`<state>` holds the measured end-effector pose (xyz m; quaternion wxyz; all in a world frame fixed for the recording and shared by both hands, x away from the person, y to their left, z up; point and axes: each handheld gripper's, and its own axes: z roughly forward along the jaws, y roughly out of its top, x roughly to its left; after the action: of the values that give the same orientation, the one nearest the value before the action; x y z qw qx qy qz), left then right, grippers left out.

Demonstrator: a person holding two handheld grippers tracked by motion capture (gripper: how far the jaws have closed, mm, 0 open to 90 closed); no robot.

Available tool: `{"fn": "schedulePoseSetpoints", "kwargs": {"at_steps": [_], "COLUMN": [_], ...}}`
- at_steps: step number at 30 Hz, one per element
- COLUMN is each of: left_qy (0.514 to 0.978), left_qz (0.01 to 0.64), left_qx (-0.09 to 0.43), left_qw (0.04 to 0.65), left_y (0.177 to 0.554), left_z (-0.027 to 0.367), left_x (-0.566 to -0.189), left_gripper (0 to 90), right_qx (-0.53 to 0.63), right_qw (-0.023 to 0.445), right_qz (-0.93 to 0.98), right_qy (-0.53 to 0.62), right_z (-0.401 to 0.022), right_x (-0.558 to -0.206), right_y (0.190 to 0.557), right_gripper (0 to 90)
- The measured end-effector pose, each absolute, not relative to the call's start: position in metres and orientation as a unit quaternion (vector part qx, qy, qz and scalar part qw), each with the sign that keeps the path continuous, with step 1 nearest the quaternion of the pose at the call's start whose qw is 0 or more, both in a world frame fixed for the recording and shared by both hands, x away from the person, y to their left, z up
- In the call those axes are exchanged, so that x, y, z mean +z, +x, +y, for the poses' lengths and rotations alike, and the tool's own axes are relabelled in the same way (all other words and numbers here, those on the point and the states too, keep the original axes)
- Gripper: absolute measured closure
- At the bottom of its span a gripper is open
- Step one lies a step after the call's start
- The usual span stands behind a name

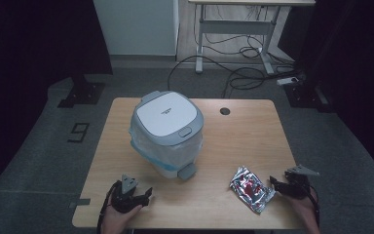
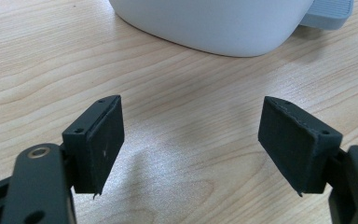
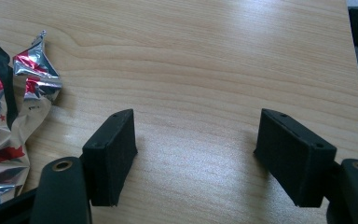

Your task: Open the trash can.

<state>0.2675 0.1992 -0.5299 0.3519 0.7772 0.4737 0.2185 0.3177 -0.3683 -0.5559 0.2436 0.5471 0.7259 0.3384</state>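
Note:
A white and grey pedal bin (image 1: 169, 131) with a shut lid and a plastic liner stands in the middle of the wooden table (image 1: 248, 141). Its pedal (image 1: 187, 171) faces the near edge. A crumpled silver and red foil wrapper (image 1: 250, 188) lies at the near right. My left gripper (image 1: 147, 195) rests open near the front left edge, just in front of the bin's base (image 2: 214, 28). My right gripper (image 1: 274, 184) is open at the front right, beside the wrapper (image 3: 9, 116). Nothing sits between either pair of jaws.
A round cable hole (image 1: 225, 111) is in the table's far right part. Beyond the table stand a white cabinet (image 1: 136, 27) and a desk frame (image 1: 233, 34) with cables on the floor. Dark curtains hang at both sides.

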Motion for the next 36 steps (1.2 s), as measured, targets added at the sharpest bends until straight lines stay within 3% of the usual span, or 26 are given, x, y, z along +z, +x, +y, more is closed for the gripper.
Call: {"fn": "schedulePoseSetpoints", "kwargs": {"at_steps": [17,18,25,36], "left_qy": [0.766,0.765,0.772,0.782], "left_qz": [0.488,0.486,0.459,0.419], "left_qx": [0.225,0.217,0.184,0.165], "left_qw": [0.352,0.362,0.399,0.430], "left_y": [0.264,0.264,0.262,0.262], "left_z": [0.208,0.210,0.213,0.201], "left_x": [-0.525,-0.523,-0.518,-0.510], "left_gripper": [42.2,49.6,73.0,90.0], "right_qx": [0.337,0.337,0.336,0.336], "right_qw": [0.245,0.245,0.246,0.246], "right_qz": [0.726,0.726,0.726,0.725], "right_qy": [0.547,0.547,0.548,0.549], "right_z": [-0.368,-0.368,-0.368,-0.368], "right_x": [-0.556,-0.556,-0.556,-0.556], "right_y": [0.317,0.317,0.317,0.317], "right_gripper": [27.9,27.9,27.9,27.9]}}
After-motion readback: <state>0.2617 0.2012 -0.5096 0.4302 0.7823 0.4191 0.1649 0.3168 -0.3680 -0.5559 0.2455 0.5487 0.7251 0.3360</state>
